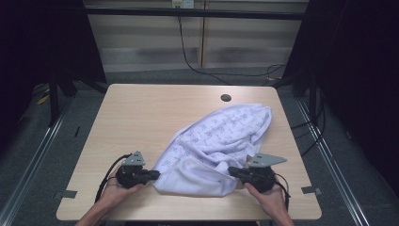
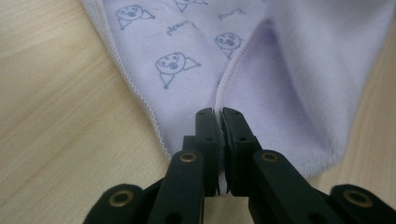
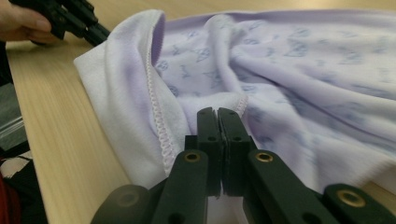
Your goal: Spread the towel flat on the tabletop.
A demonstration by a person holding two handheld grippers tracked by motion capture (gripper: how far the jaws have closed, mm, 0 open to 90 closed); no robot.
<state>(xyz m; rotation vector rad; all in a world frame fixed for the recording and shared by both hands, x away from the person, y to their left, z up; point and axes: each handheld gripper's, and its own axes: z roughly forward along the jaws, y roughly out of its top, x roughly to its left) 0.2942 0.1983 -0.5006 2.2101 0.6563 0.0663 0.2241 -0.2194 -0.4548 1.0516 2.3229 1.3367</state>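
So far only the grasp looks done. At the left, the left tool (image 1: 149, 175) has its jaws pressed together on a hemmed edge of the printed cloth (image 1: 221, 141), at its near-left corner. The cloth itself lies crumpled in a loose heap on the right half of the worktop (image 1: 141, 117), printed side partly turned under. At the right, the right tool (image 1: 235, 172) is likewise clamped on a stitched edge along the near side. Spreading and flattening, and any folding, appear to be still ahead.
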